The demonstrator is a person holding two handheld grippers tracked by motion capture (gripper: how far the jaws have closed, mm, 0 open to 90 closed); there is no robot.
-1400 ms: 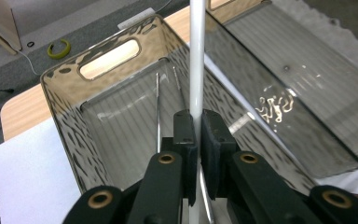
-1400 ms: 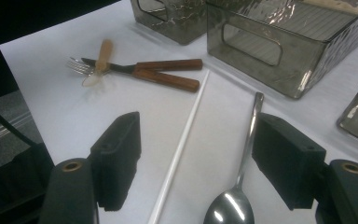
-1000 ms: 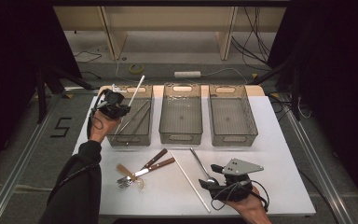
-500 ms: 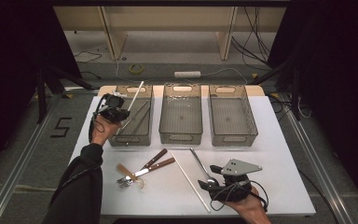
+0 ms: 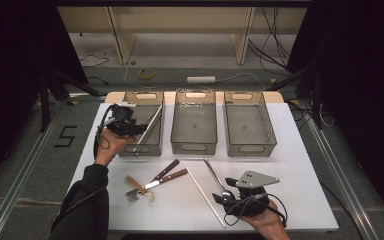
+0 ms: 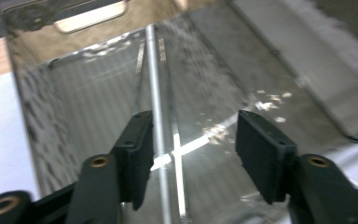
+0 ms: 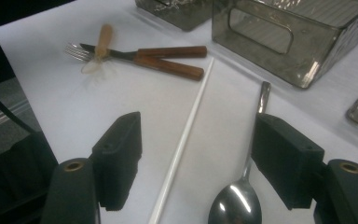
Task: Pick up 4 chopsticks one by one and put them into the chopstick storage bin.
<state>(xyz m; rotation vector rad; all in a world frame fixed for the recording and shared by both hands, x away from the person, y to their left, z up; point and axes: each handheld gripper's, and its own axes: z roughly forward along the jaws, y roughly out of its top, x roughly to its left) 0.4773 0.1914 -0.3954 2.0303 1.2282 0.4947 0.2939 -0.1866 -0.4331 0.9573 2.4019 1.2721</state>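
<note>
A thin metal rod lies slanted inside the left clear bin; in the left gripper view the rod runs along the bin floor just inside my left jaw. My left gripper hangs over that bin, its jaws have just been opening, and no pad presses the rod. Near the front edge my right gripper stands open above the table. Between its jaws lie a white stick and a spoon, neither touched.
Two more clear bins, middle and right, stand in a row beside the left one. A fork, two wooden-handled knives and a small wooden utensil lie front left. The white mat has free room at the right.
The rod stuck up and back out of my left gripper before; it now lies down in the left bin, let go. The left jaws have opened. My right gripper has not moved.
</note>
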